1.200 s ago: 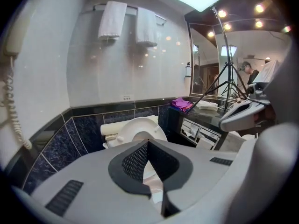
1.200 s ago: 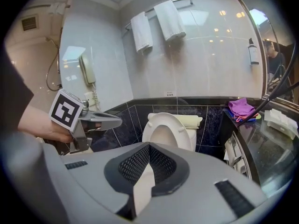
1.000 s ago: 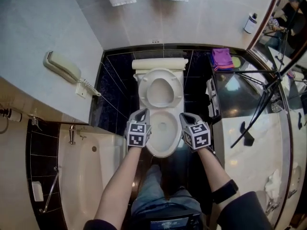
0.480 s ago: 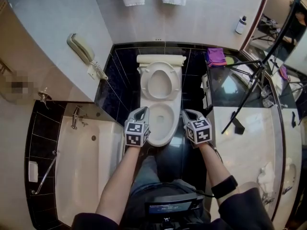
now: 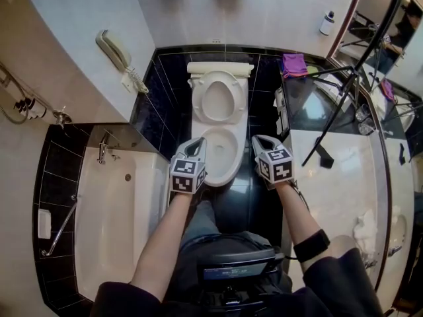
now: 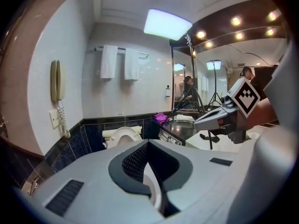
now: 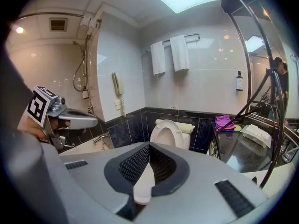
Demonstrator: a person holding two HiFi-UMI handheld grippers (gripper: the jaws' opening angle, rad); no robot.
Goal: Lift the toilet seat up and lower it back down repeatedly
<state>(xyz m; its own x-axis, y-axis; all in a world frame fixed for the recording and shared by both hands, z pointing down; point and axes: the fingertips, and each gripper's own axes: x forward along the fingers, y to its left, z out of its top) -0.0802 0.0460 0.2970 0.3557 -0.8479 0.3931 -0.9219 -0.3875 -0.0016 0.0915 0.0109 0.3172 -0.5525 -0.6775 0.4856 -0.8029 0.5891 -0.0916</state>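
- The bathtub (image 5: 119, 230) on the left and the counter (image 5: 337, 183) on the right hem the toilet in. Any reach is best made straight ahead, elbows tucked.
- The toilet (image 5: 221, 156) stands in the middle with its bowl uncovered. The two tools hang over the bowl's front corners.
- The seat (image 5: 219, 76) is up, leaning back against the rear of the toilet, well apart from both tools. The step in hand is most likely bringing it down.
- The left gripper (image 5: 197, 144) has its jaws pressed together on nothing, and only the bowl shows beyond them. It could steady the seat's side as it falls.
- The right gripper (image 5: 258, 141) is likewise closed and empty. A closed tip should work well as a hook: go up to the seat's top edge, catch behind it and draw it forward.
- Once the seat passes upright, the tip should be moved under the rim. The seat can then be carried down slowly rather than dropped, as a slam looks like the main risk.
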